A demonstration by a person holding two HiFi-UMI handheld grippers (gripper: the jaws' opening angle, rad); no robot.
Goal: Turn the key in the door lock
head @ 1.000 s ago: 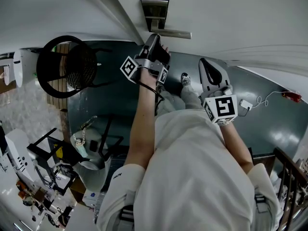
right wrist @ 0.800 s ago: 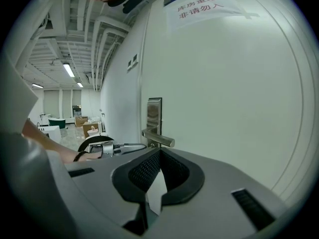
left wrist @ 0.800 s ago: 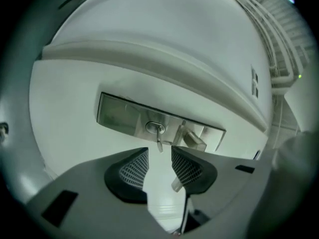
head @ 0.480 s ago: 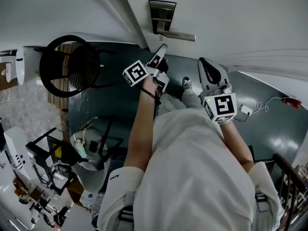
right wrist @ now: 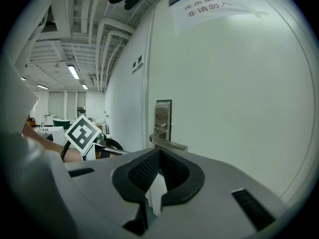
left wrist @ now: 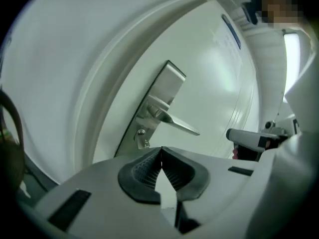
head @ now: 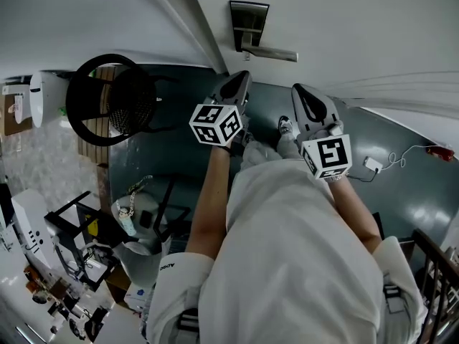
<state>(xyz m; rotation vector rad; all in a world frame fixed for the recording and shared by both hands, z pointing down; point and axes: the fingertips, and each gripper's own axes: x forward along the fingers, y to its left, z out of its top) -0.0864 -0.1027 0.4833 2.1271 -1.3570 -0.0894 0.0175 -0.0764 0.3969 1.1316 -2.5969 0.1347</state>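
Key, seemingly in door lock, untouched; left gripper just closed, empty; right gripper closed, empty.

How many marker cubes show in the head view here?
2 marker cubes: one on the left gripper, whose jaws just closed empty, below the lever handle; one on the right gripper beside it. None seems hidden.

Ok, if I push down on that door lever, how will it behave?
The lever handle looks like solid metal, so probably rigid. It is mounted on a plate on the door, so it likely pivots rather than shifts. Its smooth sheen suggests a grip could slip.
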